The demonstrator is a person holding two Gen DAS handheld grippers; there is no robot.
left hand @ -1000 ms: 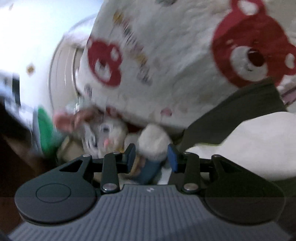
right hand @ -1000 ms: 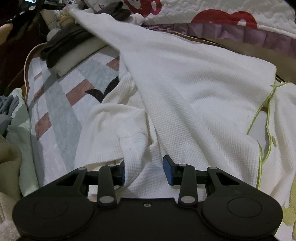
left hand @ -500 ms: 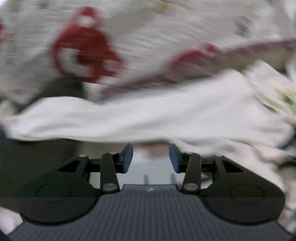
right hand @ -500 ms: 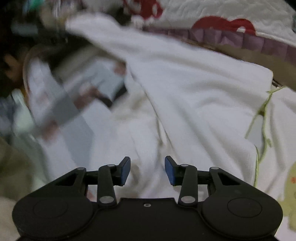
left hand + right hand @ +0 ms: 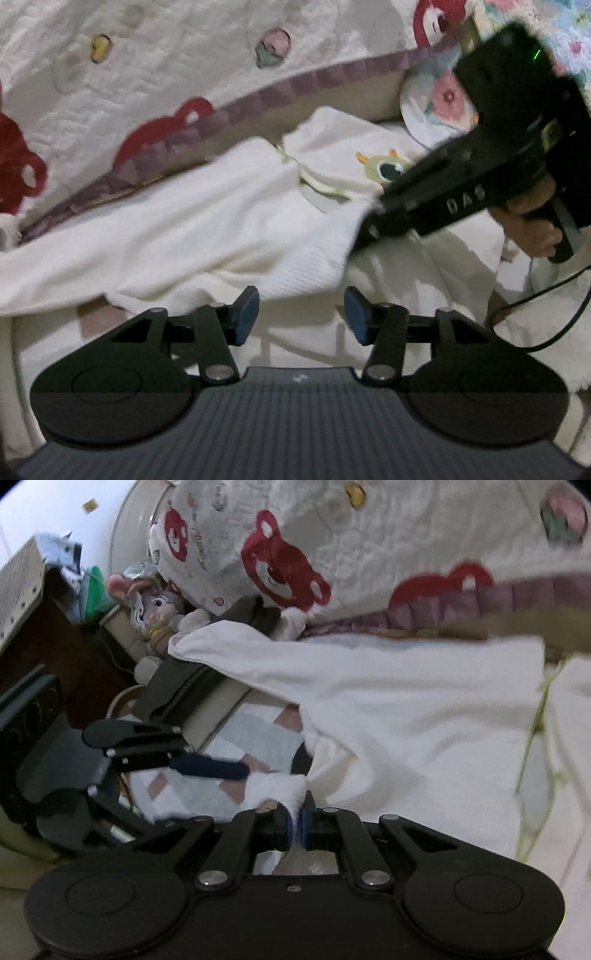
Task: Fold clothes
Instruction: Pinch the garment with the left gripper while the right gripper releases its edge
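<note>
In the left wrist view the right gripper hides its own tips in the garment, and the quilt runs off the top edge.

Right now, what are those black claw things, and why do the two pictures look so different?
They are two grabbers, each held by a person's hand and carrying its own camera, so each picture looks out along one grabber. The left gripper is open, with nothing between its blue pads. It also sees the other grabber, with a hand squeezing its handle. The right gripper is pinched shut on a corner of the white garment, which lies spread over a patterned sheet. Behind are a quilt with red bears and a toy bunny.
</note>
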